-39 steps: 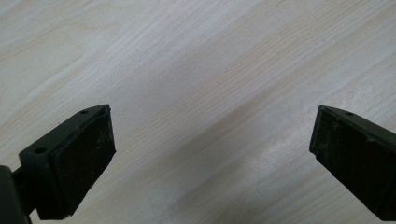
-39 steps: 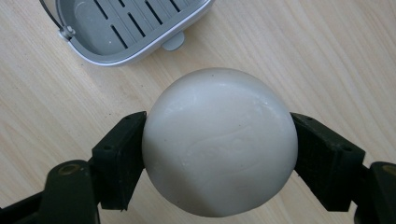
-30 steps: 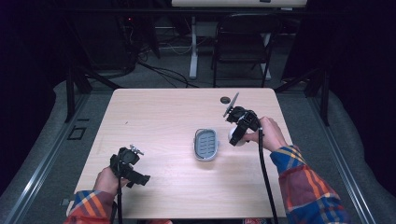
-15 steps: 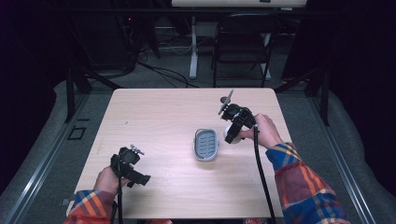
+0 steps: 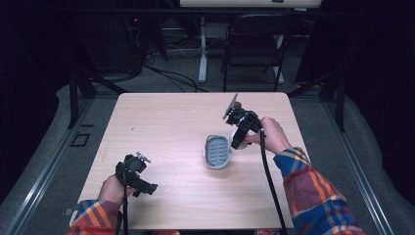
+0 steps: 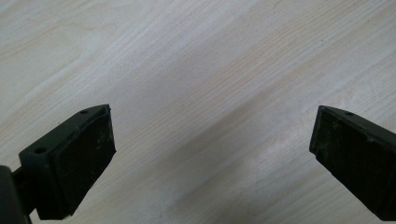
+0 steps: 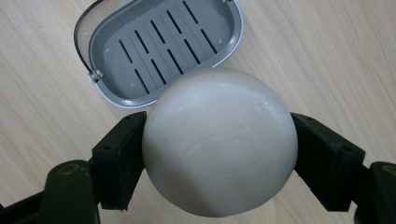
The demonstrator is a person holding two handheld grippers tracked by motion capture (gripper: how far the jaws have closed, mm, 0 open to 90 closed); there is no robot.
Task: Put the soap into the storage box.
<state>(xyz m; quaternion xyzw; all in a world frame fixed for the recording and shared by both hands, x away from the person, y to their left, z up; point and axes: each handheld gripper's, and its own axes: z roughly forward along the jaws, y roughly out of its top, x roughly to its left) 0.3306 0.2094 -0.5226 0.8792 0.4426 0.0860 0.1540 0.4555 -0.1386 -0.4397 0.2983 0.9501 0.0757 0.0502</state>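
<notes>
A grey slotted soap dish lies empty near the middle of the wooden table. Just to its right my right gripper is shut on a round white bar of soap, held a little above the wood beside the dish's rim. In the high view the soap peeks out as a small white patch under the jaws. My left gripper rests low over bare wood at the table's near left, open, with nothing between its jaws.
A folding chair and a white desk leg stand beyond the table's far edge, with cables on the floor. Metal rails run along both sides of the table.
My right gripper has moved toward the far edge and slightly left with the soap, now tilted down next to the dish. The left gripper has stayed put.
</notes>
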